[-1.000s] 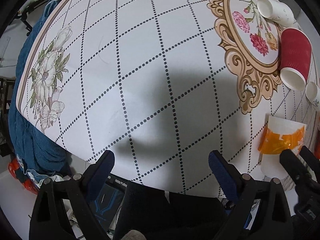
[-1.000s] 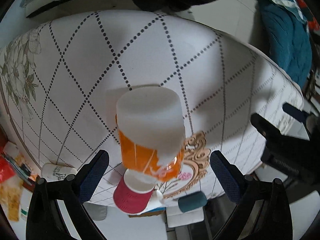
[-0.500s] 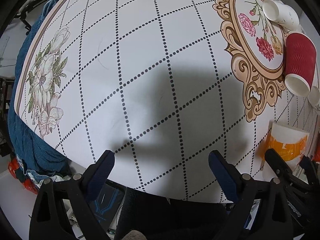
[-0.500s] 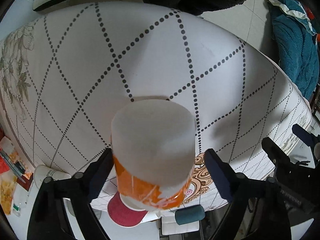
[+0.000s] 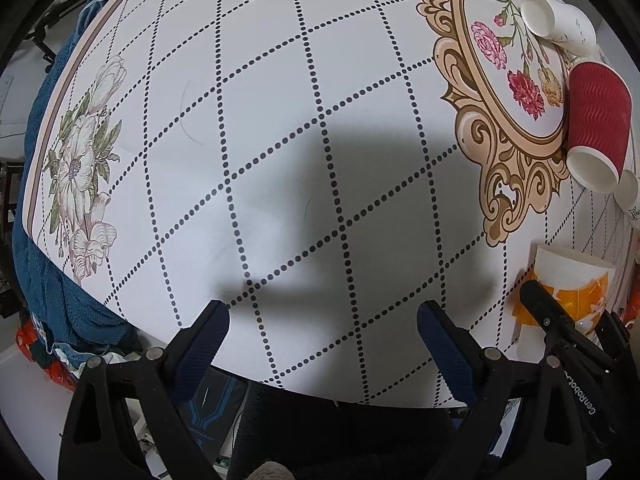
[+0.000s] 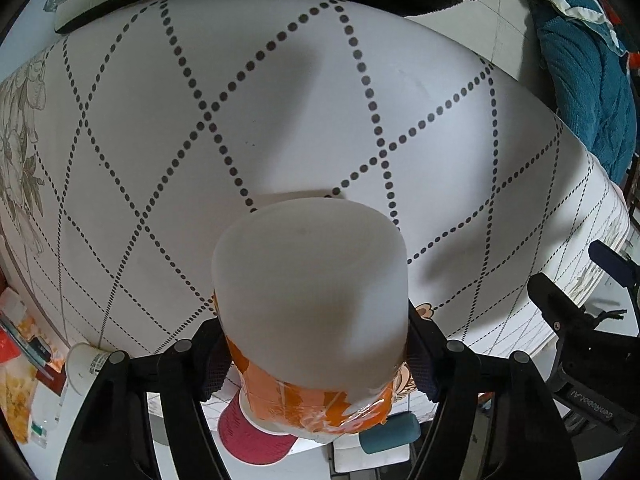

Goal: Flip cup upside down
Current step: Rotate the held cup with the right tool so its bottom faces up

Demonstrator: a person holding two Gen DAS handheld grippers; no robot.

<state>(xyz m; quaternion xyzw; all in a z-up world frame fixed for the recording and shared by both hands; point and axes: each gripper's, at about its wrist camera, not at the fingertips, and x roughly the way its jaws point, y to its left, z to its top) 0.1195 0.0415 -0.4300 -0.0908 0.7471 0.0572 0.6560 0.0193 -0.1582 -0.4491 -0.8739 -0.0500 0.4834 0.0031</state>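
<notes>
While its blue-padded fingers (image 6: 216,364) press in from either side, the right gripper (image 6: 316,364) pinches the orange-and-white cup (image 6: 308,304) around its orange band, so that the cup fills the space directly between the jaws and its white end reaches forward, away from the camera, over the dotted tablecloth (image 6: 280,120). Whether that far end touches the cloth cannot be told. Behind the cup, nearer the gripper's body, a red ribbed cup (image 6: 252,436) shows below the orange band, and a white paper cup (image 6: 86,368) lies off to the gripper's lower left. From the left wrist, the left gripper (image 5: 322,328) is spread wide and holds nothing, hovering over the table's near edge; the orange-and-white cup (image 5: 572,280) appears far to its right, partly hidden by the other tool's black frame. Ahead and to the right of the left gripper lie the red ribbed cup (image 5: 598,112) on its side and another white cup (image 5: 560,24), both near the ornate floral medallion (image 5: 508,76).
</notes>
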